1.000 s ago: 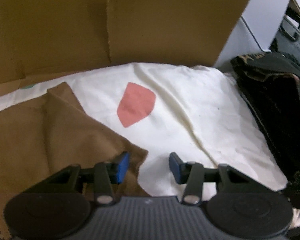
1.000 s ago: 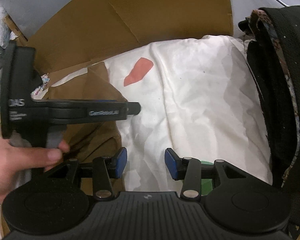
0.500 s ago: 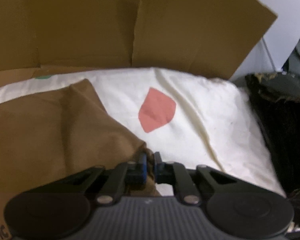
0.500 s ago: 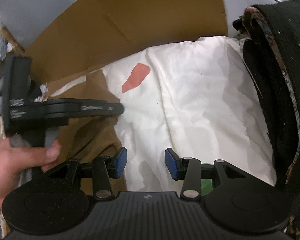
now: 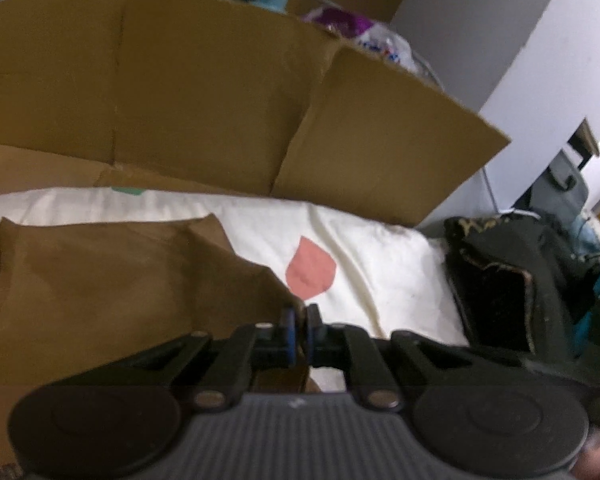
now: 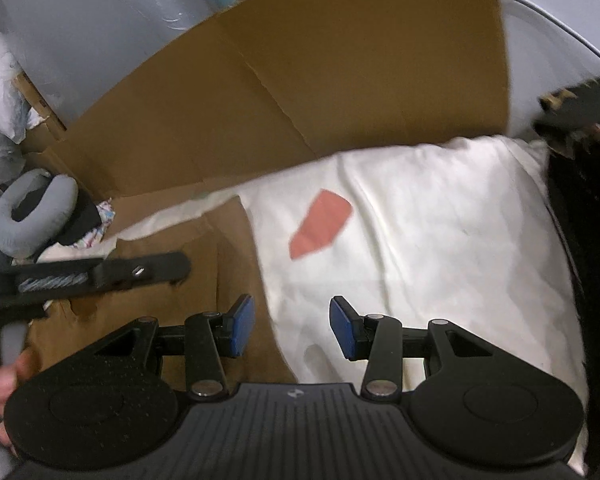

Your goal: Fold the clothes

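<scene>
The left gripper is clamped on a corner of the brown fabric garment, lifting that edge off the cream-white sheet with a pink patch. The garment covers the sheet's left side, in front of the upright brown cardboard panel. The right gripper hangs over the garment's right edge with blue pads apart, holding nothing. A black patterned cloth pile lies along the sheet's right edge.

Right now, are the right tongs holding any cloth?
No, the right tongs stand open, with nothing pinched between their blue pads.
</scene>
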Demonstrator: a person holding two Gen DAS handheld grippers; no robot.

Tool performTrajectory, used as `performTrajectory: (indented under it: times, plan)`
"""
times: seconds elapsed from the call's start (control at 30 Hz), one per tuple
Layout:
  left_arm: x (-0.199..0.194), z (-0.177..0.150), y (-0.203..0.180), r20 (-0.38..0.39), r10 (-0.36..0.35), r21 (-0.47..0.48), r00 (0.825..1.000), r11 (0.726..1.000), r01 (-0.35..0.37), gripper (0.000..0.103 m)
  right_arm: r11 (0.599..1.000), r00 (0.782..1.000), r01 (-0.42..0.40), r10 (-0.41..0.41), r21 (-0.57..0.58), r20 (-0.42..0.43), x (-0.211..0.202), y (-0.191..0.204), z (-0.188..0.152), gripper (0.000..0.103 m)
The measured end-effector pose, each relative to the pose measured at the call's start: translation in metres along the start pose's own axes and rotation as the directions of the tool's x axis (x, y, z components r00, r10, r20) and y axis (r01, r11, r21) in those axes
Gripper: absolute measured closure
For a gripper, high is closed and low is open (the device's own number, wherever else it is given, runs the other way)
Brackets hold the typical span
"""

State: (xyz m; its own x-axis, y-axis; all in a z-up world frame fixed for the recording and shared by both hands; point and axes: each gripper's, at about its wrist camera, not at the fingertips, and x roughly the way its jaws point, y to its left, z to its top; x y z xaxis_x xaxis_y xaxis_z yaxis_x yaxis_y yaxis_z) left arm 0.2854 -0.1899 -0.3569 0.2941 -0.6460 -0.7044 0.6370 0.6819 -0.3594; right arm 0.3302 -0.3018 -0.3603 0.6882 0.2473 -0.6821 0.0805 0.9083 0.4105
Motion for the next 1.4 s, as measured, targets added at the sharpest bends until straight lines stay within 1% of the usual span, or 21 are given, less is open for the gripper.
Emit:
performTrajectory:
  times: [0.1, 0.23, 0.37, 0.43, 0.5, 0.53, 0.67, 0.8, 0.93, 1.03, 1.2, 1.3, 1.4]
  plan:
    - [-0.014, 0.001, 0.010, 0.011, -0.013, -0.023, 1.000, 1.000, 0.013, 0.097, 1.000, 1.000, -0.004, 0.004, -0.024, 0.007, 0.010, 0.009, 0.010, 0.054]
    - [-0.029, -0.003, 0.030, 0.032, -0.023, -0.062, 0.999, 0.998, 0.025, 0.097, 1.000, 1.000, -0.005, 0.006, -0.026, 0.019, 0.025, 0.016, 0.024, 0.054]
    - [-0.040, -0.015, 0.057, 0.062, -0.039, -0.135, 0.997, 0.990, 0.047, 0.097, 1.000, 1.000, -0.025, 0.025, -0.012, 0.009, 0.041, 0.017, 0.034, 0.054]
    - [-0.044, -0.020, 0.070, 0.086, -0.040, -0.200, 0.996, 0.978, 0.057, 0.097, 1.000, 1.000, -0.029, 0.029, -0.011, 0.003, 0.048, 0.016, 0.039, 0.054]
    - [-0.048, -0.028, 0.081, 0.107, -0.034, -0.238, 0.994, 0.969, 0.059, 0.097, 0.999, 1.000, -0.024, 0.024, -0.027, -0.008, 0.057, 0.017, 0.043, 0.054]
    - [-0.048, -0.031, 0.084, 0.100, -0.030, -0.245, 0.995, 0.968, 0.054, 0.097, 0.999, 1.000, -0.021, 0.020, -0.043, -0.014, 0.062, 0.019, 0.044, 0.054]
    - [-0.050, -0.037, 0.091, 0.070, -0.026, -0.239, 0.997, 0.970, 0.042, 0.097, 0.995, 1.000, -0.014, 0.012, -0.099, -0.028, 0.081, 0.028, 0.050, 0.054]
    - [-0.048, -0.041, 0.093, 0.048, -0.020, -0.232, 0.999, 0.972, 0.030, 0.097, 0.991, 1.000, -0.023, 0.021, -0.135, -0.013, 0.092, 0.041, 0.061, 0.054]
    - [-0.049, -0.042, 0.096, 0.043, -0.007, -0.225, 0.999, 0.974, 0.016, 0.097, 0.980, 1.000, -0.020, 0.017, -0.196, -0.018, 0.107, 0.058, 0.070, 0.054]
    - [-0.053, -0.041, 0.100, 0.046, 0.008, -0.233, 0.999, 0.972, 0.003, 0.097, 0.971, 1.000, -0.009, 0.003, -0.238, -0.026, 0.120, 0.067, 0.076, 0.054]
    - [-0.057, -0.035, 0.107, 0.051, 0.033, -0.239, 0.998, 0.971, -0.020, 0.098, 0.938, 0.997, 0.030, -0.051, -0.346, -0.052, 0.141, 0.081, 0.073, 0.054]
    - [-0.057, -0.034, 0.109, 0.046, 0.042, -0.239, 0.998, 0.971, -0.030, 0.098, 0.925, 0.995, 0.035, -0.066, -0.378, -0.068, 0.150, 0.085, 0.071, 0.055]
    - [-0.057, -0.032, 0.112, 0.041, 0.051, -0.248, 0.998, 0.968, -0.039, 0.098, 0.922, 0.994, 0.039, -0.075, -0.386, -0.077, 0.155, 0.085, 0.070, 0.055]
